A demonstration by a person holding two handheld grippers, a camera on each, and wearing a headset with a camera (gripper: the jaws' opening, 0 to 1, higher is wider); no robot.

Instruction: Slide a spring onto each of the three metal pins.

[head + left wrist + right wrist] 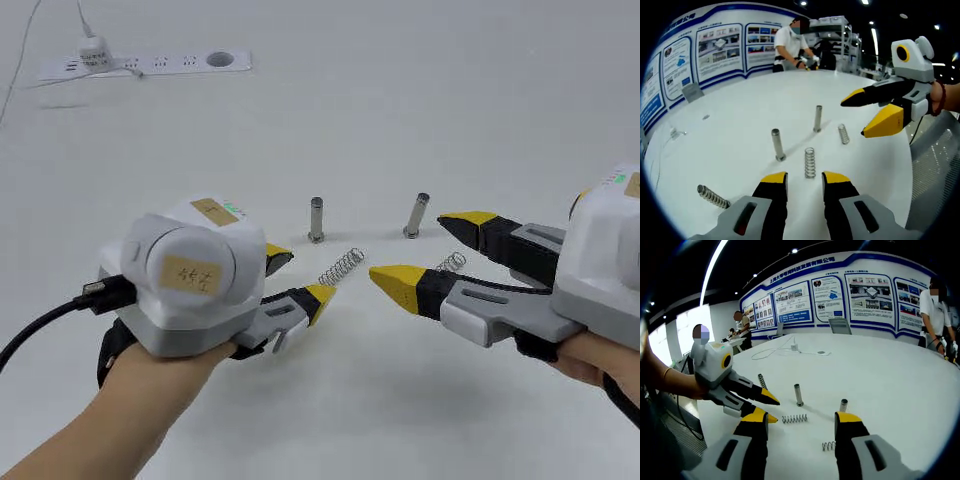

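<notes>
Two metal pins stand upright on the white table, one on the left and one on the right. A loose spring lies just ahead of my left gripper, which is open and empty. A shorter spring lies on the table between the jaws of my open right gripper. A third spring, with a metal end showing, lies to the left of the left gripper.
A power strip with a cable lies at the table's far side. A person stands beyond the table's far edge, and others stand by the poster wall. A chair is at the far edge.
</notes>
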